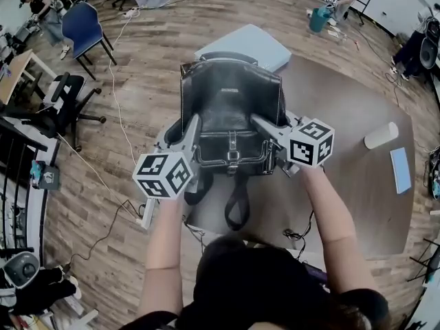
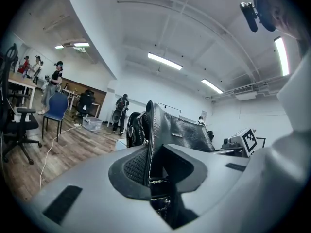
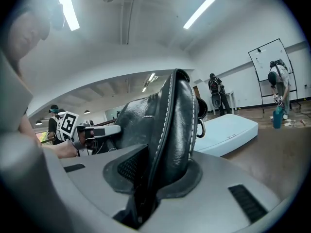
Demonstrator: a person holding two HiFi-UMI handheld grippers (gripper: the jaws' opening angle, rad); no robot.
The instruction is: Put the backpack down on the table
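Observation:
A black leather backpack (image 1: 230, 108) stands upright between my two grippers, over the left part of the brown table (image 1: 357, 205). Its straps (image 1: 237, 205) hang down toward me past the table's near edge. My left gripper (image 1: 194, 124) is shut on the bag's left side seam, and my right gripper (image 1: 258, 121) is shut on its right side. In the left gripper view the stitched leather edge (image 2: 151, 130) sits between the pads of that gripper (image 2: 153, 168). The right gripper view shows the thick leather side (image 3: 177, 120) filling that gripper (image 3: 160, 174). Whether the bag's base touches the table is hidden.
A flat white box (image 1: 247, 45) lies on the table just beyond the bag. A white cylinder (image 1: 381, 135) and a pale blue flat item (image 1: 400, 170) lie at the table's right. A blue chair (image 1: 82, 29), a black office chair (image 1: 62, 105) and floor cables are at the left.

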